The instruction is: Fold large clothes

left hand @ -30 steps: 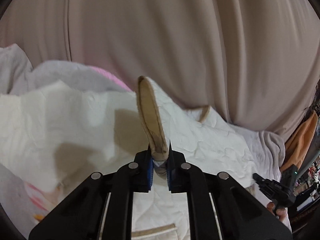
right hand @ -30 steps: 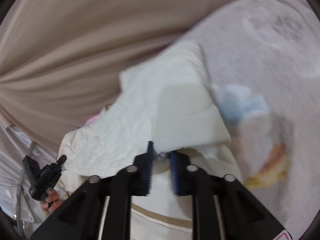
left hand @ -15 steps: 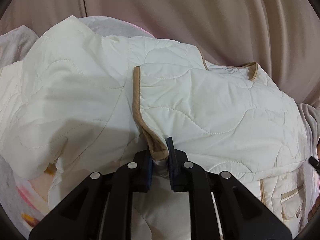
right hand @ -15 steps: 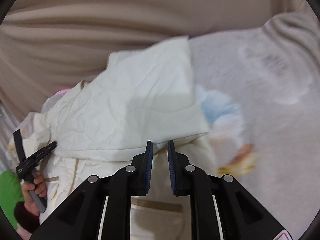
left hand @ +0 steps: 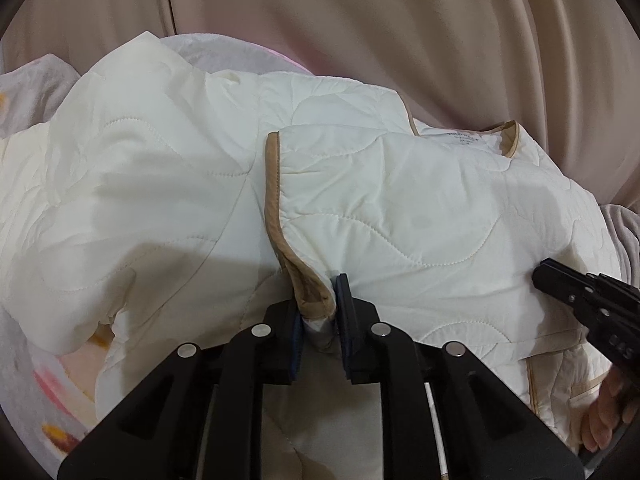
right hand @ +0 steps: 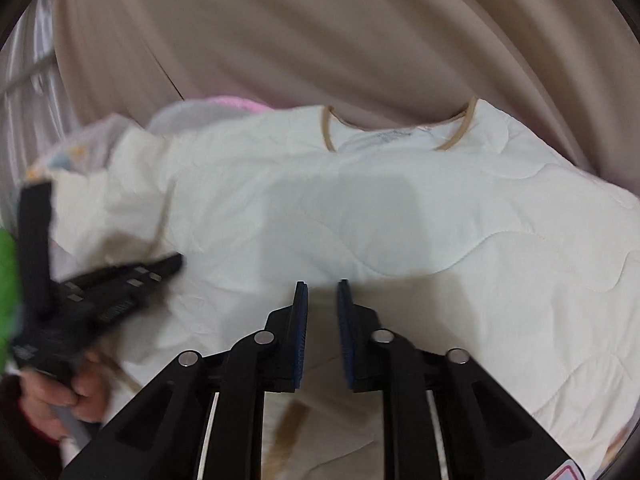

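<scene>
A cream quilted jacket [left hand: 400,208] with tan trim [left hand: 274,184] lies spread on the bed, one front panel folded over. My left gripper [left hand: 318,292] is low at the jacket's near edge. Its jaws are opening, and the trimmed corner is still bunched between the pads. My right gripper [right hand: 322,292] hovers over the jacket's [right hand: 400,208] body, below the neckline label [right hand: 394,136], shut with nothing between its fingers. Each gripper shows in the other's view: the right gripper [left hand: 550,276] at the right edge, the left gripper [right hand: 168,264] at the left edge, blurred.
A beige curtain [left hand: 360,40] hangs close behind the bed. A grey blanket with coloured prints [left hand: 40,360] lies under the jacket, and a pink cloth [right hand: 232,101] shows past it. A person's hand [right hand: 52,396] holds the left gripper's handle.
The left gripper came down, and the hanging trimmed edge now lies folded over the jacket. The right gripper let go of the fabric and swung sideways over the jacket's body.
</scene>
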`<state>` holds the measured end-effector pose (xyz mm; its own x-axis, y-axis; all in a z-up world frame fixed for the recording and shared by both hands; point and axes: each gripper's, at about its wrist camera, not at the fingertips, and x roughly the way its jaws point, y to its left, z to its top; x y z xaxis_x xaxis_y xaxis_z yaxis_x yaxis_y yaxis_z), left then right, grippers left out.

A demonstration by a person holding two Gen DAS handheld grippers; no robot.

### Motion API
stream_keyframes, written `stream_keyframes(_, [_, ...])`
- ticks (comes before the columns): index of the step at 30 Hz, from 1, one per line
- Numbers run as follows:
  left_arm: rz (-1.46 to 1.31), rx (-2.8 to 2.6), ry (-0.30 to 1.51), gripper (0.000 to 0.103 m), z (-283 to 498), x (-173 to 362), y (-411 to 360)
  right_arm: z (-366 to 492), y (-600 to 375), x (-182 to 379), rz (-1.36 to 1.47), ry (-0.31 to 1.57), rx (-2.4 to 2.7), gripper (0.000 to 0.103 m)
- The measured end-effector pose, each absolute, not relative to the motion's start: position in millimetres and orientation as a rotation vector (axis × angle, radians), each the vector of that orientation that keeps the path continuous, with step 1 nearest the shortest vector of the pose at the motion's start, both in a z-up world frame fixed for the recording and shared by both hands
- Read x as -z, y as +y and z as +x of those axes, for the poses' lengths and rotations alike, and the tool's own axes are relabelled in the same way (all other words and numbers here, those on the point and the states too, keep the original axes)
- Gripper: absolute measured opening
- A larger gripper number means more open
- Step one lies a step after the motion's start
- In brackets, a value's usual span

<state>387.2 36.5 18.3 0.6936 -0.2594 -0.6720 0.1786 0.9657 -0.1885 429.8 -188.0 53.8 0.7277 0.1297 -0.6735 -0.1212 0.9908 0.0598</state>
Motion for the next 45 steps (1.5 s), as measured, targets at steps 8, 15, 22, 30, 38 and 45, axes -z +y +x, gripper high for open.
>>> stream_keyframes(8, [-0.093,0.248,0.765,0.019,387,-17,33,399,-387,-53,0.275,0.678,0.208,0.000])
stream_keyframes(15, [-0.074,0.241,0.764,0.019,386,-17,31,349,-409,-92,0.373,0.607,0.147,0.010])
stream_keyframes(22, [-0.086,0.246,0.764,0.019,388,-18,30,369,-382,-43,0.240,0.763,0.183,0.000])
stream_keyframes(30, [-0.122,0.241,0.750,0.025,384,-19,39,349,-381,-20,0.264,0.766,0.169,0.000])
stream_keyframes(38, [-0.337,0.125,0.671,0.057,328,-59,143,335,-371,-31,0.193,0.709,0.205,0.000])
stream_keyframes(45, [-0.490,-0.258,0.630,0.079,323,-80,316,287,-335,-46,0.192,0.693,0.108,0.019])
